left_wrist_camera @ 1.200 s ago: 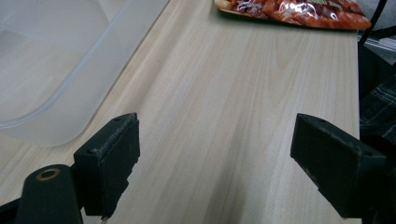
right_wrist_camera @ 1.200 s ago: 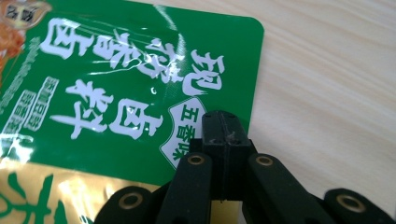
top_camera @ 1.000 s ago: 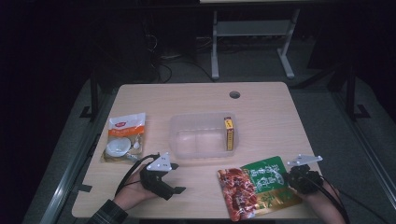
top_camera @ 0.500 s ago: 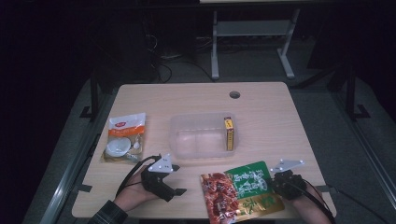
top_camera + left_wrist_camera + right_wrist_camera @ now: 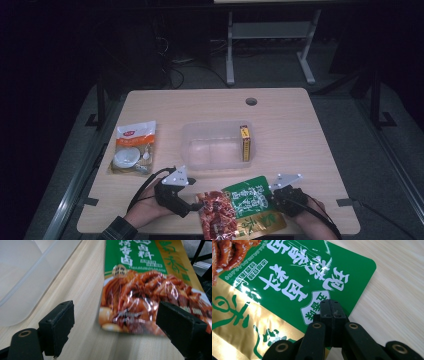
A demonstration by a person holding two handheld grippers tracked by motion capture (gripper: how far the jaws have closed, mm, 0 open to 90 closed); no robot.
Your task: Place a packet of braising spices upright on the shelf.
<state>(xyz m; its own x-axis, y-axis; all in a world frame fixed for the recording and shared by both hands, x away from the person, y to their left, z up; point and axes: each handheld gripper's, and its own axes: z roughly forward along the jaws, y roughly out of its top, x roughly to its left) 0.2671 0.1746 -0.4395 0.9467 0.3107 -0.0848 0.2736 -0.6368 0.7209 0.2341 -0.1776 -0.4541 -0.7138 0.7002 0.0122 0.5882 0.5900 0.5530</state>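
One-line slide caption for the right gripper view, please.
Right gripper, jaws shut on the green snack pouch at its edge, above the wooden table.

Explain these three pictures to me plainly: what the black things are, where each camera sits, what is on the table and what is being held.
A person sits at a wooden table with a black two-jaw tool in each hand. The high view looks down from above; the other two cameras ride on the tools. The right tool is shut on the edge of a green and red snack pouch. The left tool is open, its jaws on either side of the pouch's end. Also on the table: a clear plastic container with a yellow box inside, and an orange and white packet.
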